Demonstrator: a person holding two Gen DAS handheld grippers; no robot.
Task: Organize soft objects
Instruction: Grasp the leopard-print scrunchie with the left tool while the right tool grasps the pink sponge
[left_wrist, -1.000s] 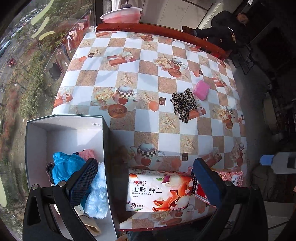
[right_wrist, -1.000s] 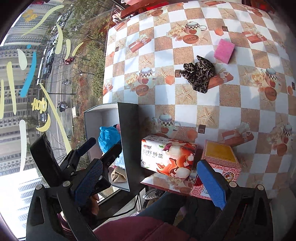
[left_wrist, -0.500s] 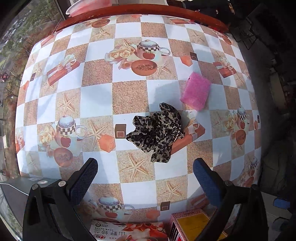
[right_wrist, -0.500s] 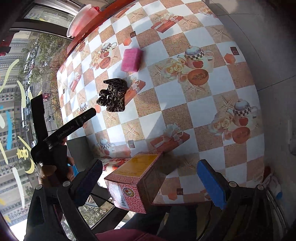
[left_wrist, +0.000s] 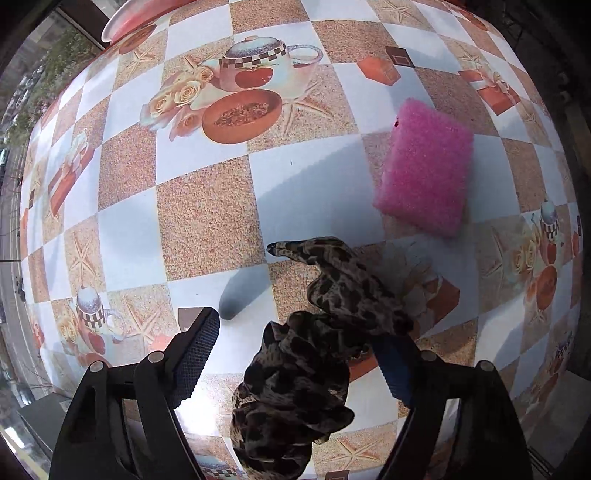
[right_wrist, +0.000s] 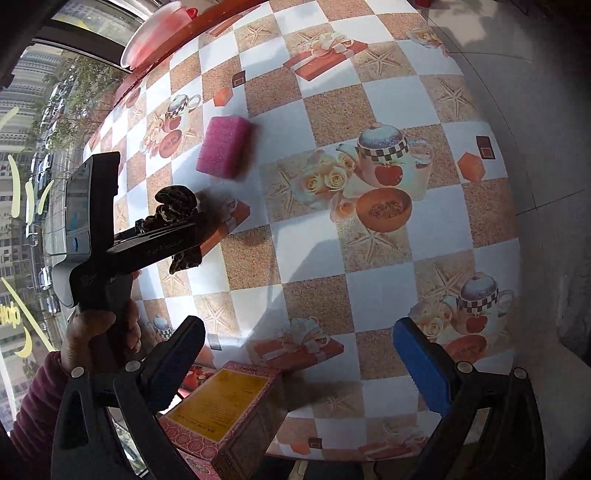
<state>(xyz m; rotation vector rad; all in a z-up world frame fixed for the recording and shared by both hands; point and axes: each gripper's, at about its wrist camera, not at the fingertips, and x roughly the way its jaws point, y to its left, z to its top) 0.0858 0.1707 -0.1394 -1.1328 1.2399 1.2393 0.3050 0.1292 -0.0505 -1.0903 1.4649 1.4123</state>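
Observation:
A leopard-print fabric scrunchie lies on the patterned tablecloth. My left gripper is open with its fingers on either side of the scrunchie, which lies between them. It also shows in the right wrist view, partly hidden behind the left gripper's body. A pink sponge lies just beyond the scrunchie, and shows in the right wrist view. My right gripper is open and empty above the table's near part.
A pink patterned box with a yellow top stands at the table's near edge, below my right gripper. A pink basin sits past the far edge by the window. The table's right edge drops to the floor.
My left gripper has moved from the white box and tissue pack forward over the table and down around the scrunchie. My right gripper has swung right, toward the table's open side.

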